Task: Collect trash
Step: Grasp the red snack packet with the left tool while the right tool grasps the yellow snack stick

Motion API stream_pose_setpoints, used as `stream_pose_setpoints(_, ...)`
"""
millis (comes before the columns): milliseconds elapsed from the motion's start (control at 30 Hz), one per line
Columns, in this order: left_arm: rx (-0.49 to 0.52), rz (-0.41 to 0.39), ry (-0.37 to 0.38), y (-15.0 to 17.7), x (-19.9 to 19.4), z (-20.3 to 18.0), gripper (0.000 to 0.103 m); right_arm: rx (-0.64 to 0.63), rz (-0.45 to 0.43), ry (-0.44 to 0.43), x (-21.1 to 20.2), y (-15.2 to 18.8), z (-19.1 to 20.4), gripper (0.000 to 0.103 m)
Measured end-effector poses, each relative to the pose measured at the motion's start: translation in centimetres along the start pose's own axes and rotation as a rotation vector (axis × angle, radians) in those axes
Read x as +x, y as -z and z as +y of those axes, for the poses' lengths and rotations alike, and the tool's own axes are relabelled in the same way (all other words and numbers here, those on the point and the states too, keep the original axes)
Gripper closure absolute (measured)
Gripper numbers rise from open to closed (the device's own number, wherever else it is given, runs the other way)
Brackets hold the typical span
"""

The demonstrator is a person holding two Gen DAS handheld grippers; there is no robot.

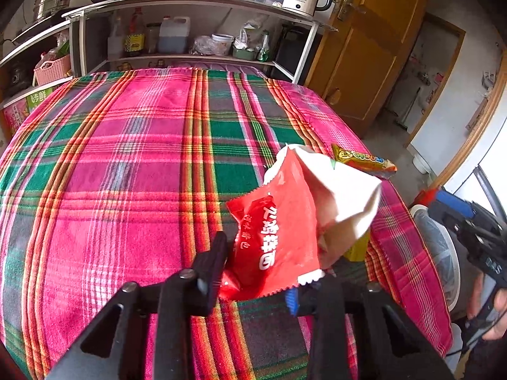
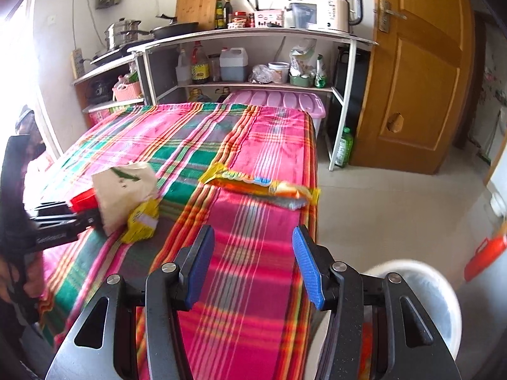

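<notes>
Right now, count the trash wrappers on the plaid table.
3. A red-and-white bag sits between the left tool's fingers, a yellow wrapper lies beside it, and a long orange-yellow wrapper lies near the table's edge. More may be hidden.

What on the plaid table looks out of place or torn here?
The red snack bag in the left gripper is torn open, white inside showing. An orange wrapper lies loose near the table's edge. Nothing spilled.

A plaid cloth (image 2: 253, 145) covers the table; an orange snack wrapper (image 2: 263, 186) lies near its edge.
</notes>
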State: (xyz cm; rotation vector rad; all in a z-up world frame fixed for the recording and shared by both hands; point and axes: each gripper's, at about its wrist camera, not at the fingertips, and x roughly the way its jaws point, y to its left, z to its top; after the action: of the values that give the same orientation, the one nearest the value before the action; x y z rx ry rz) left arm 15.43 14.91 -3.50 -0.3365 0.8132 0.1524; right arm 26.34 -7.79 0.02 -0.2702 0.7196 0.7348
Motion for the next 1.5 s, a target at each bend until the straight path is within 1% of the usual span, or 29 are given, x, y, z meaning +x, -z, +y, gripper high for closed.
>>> stream_pose_setpoints(100,-0.001,-0.004,0.014,-0.1,-0.1,0.2,0.076,-0.059,0.004,0.011,1.7,-1.2,0.0,0.051)
stream_pose_setpoints(200,-0.007,-0.005,0.025,0.0,-0.3,0.3,0.076,-0.095,0.011,0.019,3.2,-2.2,-0.3,0.051)
stream_pose_setpoints(367,-0.021,0.002,0.048,0.0,-0.2,0.5,0.076,-0.14,0.032,0.009,6.0,-3.5,-0.6,0.051)
stream_pose_setpoints(533,-0.039,0.009,0.077,-0.1,0.0,1.0,0.076,-0.198,0.094,-0.009,8.2,-3.6,-0.3,0.051)
stream_pose_setpoints(633,-0.042,0.01,0.088,-0.1,0.1,1.1,0.076,-0.209,0.134,-0.024,9.0,-3.2,0.0,0.052)
stream_pose_setpoints(667,-0.042,0.01,0.089,-0.1,0.1,1.1,0.076,-0.204,0.139,-0.027,9.2,-3.2,0.0,0.055)
stream_pose_setpoints(733,-0.04,0.01,0.091,-0.1,0.1,1.1,0.076,-0.182,0.151,-0.031,9.3,-3.0,-0.1,0.085)
stream_pose_setpoints(767,-0.039,0.009,0.09,-0.1,0.1,1.0,0.076,-0.17,0.152,-0.025,9.2,-2.9,-0.1,0.086)
stream_pose_setpoints(800,-0.038,0.008,0.089,-0.1,0.1,1.0,0.076,-0.164,0.151,-0.025,9.1,-2.8,-0.1,0.09)
stream_pose_setpoints(900,-0.032,0.0,0.087,-0.1,-0.1,0.9,0.076,-0.133,0.143,-0.026,8.1,-2.6,0.0,0.095)
stream_pose_setpoints(1067,-0.013,-0.025,0.077,0.3,-1.0,0.3,0.078,-0.051,0.116,-0.044,5.5,-1.9,0.1,0.095)
stream_pose_setpoints(1267,-0.01,-0.045,0.079,1.2,-2.2,-0.3,0.08,0.034,0.102,-0.052,2.3,0.5,0.6,0.095)
stream_pose_setpoints(1500,0.002,-0.077,0.091,2.4,-4.4,-1.0,0.082,0.074,0.074,-0.056,-1.4,2.6,1.5,0.095)
